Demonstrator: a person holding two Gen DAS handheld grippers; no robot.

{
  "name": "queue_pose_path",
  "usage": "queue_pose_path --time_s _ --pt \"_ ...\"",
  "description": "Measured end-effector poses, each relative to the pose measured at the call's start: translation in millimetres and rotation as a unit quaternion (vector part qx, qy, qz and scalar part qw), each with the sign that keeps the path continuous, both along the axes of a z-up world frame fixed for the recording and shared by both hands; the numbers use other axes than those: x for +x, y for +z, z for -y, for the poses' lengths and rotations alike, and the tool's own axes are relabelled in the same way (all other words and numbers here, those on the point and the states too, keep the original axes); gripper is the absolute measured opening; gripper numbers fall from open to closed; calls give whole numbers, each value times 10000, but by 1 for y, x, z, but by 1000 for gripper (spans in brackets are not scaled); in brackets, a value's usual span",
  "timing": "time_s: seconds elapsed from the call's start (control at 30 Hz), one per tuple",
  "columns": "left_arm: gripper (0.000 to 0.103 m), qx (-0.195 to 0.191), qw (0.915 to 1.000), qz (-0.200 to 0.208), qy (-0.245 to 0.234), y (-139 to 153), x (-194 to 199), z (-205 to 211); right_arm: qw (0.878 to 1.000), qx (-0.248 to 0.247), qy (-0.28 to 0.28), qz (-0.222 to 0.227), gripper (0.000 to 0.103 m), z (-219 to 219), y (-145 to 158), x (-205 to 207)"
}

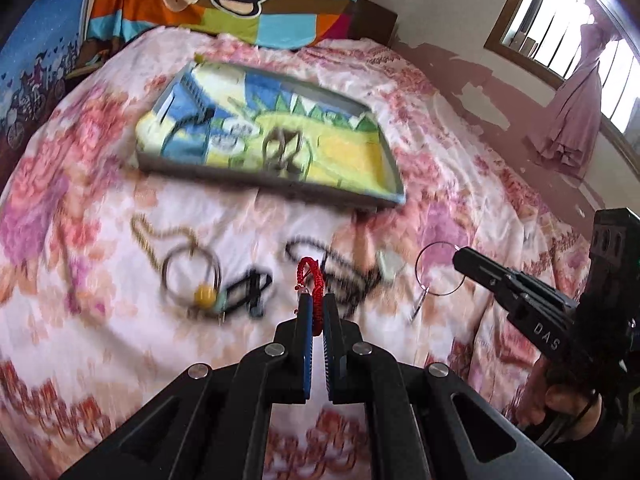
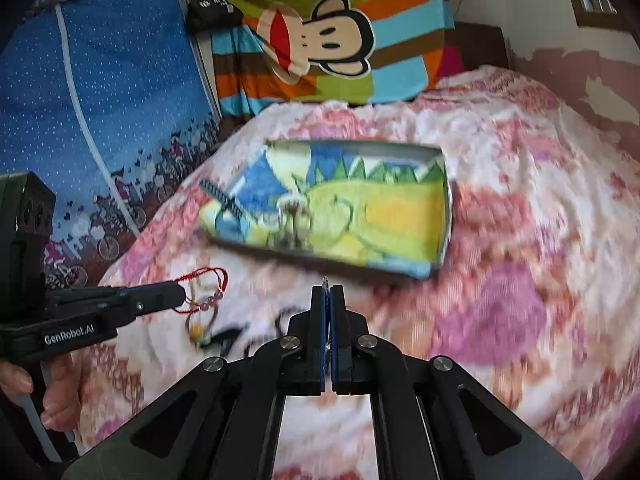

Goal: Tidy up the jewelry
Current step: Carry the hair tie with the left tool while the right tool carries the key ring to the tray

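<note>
Left gripper (image 1: 314,304), low centre of its frame: jaws closed on a red cord bracelet (image 1: 308,276). Right gripper (image 2: 331,294): jaws closed on a thin silver hoop (image 1: 440,268) with a hanging charm.

Both pieces are held clear of the floral bedspread (image 1: 120,360); the picture-lined tray (image 1: 276,184), upper centre, already holds rings. Loose pieces lie below it: gold chain (image 1: 148,236), bangle with yellow bead (image 1: 192,276), black beads (image 1: 344,276). Risk: the slack cord may slip from the pads or snag these pieces, and the hoop, gripped at its edge, may swing and fall short of the tray.

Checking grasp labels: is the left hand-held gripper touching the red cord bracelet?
Touching. The left wrist view shows the left hand-held gripper shut on the red cord bracelet, cord pinched between the pads and looping above the tips.
</note>
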State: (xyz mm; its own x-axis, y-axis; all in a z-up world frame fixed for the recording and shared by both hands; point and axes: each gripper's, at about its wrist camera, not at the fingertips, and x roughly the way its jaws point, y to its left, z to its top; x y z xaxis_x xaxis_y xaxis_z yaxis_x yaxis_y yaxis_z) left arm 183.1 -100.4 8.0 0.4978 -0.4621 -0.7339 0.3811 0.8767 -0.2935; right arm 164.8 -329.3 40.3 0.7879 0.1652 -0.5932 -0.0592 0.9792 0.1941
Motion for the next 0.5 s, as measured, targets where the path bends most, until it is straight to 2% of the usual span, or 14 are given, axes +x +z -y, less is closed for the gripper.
queue_pose_path --time_s 0.23,0.33,0.5 --pt "5 -105 9982 522 274 34 52 4 9995 6 30 311 2 3 18 58" --pt "5 -134 9968 668 414 41 80 6 9995 60 28 319 2 2 15 82" --pt "5 -1 9950 863 495 36 119 16 9997 118 3 200 2 1 -4 120"
